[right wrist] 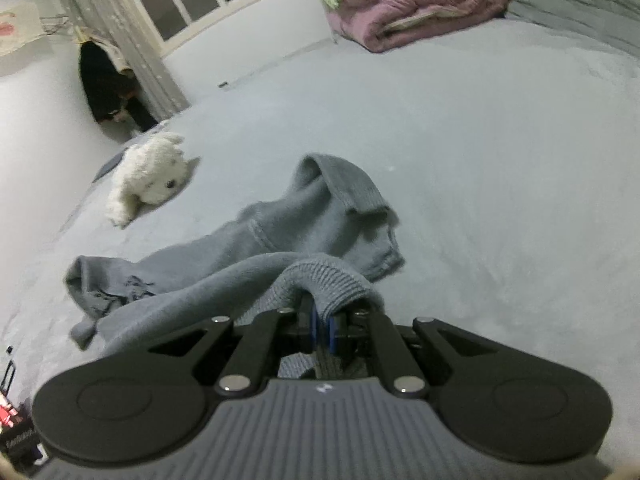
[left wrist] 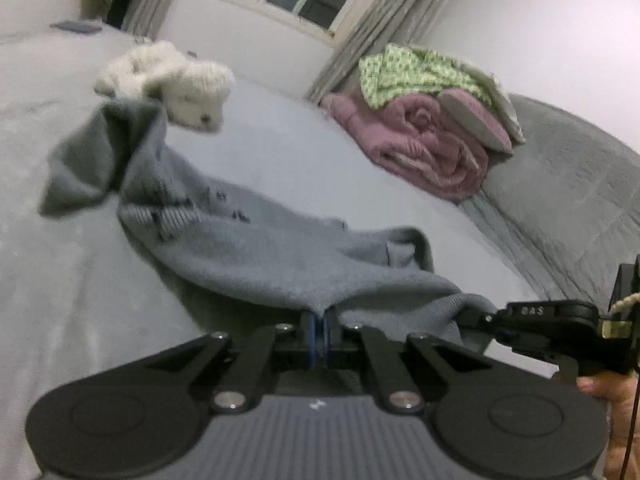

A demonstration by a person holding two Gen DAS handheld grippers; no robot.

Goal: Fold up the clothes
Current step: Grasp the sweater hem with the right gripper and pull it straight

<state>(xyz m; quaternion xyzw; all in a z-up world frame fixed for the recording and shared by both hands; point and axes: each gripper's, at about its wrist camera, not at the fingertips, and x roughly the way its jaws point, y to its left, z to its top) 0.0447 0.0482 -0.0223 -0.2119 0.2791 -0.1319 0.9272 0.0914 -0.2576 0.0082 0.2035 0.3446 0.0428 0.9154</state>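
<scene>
A grey knit sweater (left wrist: 256, 248) with a dark pattern lies crumpled on the bed (left wrist: 60, 320). My left gripper (left wrist: 319, 320) is shut on its near hem edge. My right gripper (right wrist: 322, 320) is shut on the ribbed hem of the same sweater (right wrist: 280, 240); it also shows at the right of the left wrist view (left wrist: 476, 316), pinching the cloth. The hem is stretched between the two grippers. A sleeve (right wrist: 352, 200) is bunched up behind, and the far sleeve (left wrist: 88, 164) lies folded over.
A white plush toy (left wrist: 180, 84) lies on the bed just beyond the sweater; it also shows in the right wrist view (right wrist: 148, 176). A rolled pink blanket (left wrist: 424, 144) with green patterned cloth (left wrist: 420, 72) on top sits at the far side, next to a grey pillow (left wrist: 568, 184).
</scene>
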